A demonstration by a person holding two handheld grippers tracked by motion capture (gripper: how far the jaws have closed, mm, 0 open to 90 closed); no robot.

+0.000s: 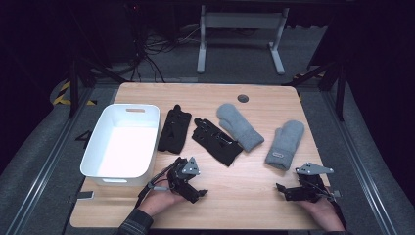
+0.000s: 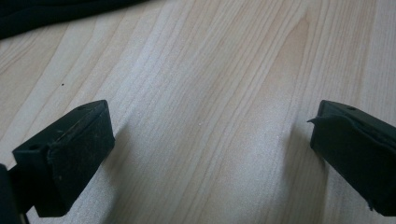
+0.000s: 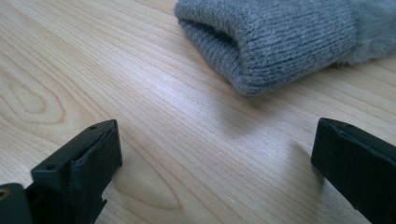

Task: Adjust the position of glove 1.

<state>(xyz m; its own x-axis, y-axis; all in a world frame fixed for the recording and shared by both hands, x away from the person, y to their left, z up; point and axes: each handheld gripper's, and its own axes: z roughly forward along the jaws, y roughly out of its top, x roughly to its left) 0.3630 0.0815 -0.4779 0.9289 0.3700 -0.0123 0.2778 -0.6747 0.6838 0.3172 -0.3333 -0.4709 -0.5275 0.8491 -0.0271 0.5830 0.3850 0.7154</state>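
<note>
My left tongs [image 1: 198,192] and right tongs [image 1: 283,190] gape released, low over the tabletop's [image 1: 244,196] near edge, right tongs facing a grey knitted mitten [image 3: 280,37].

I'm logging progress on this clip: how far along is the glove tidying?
Nothing looks done: the white bin holds nothing, and two black gloves and two grey mittens lie on the table. In hand: nothing; the left gripper and right gripper rest open near the front edge, the right one facing a mitten's cuff. All four pieces are probably left to move.
</note>
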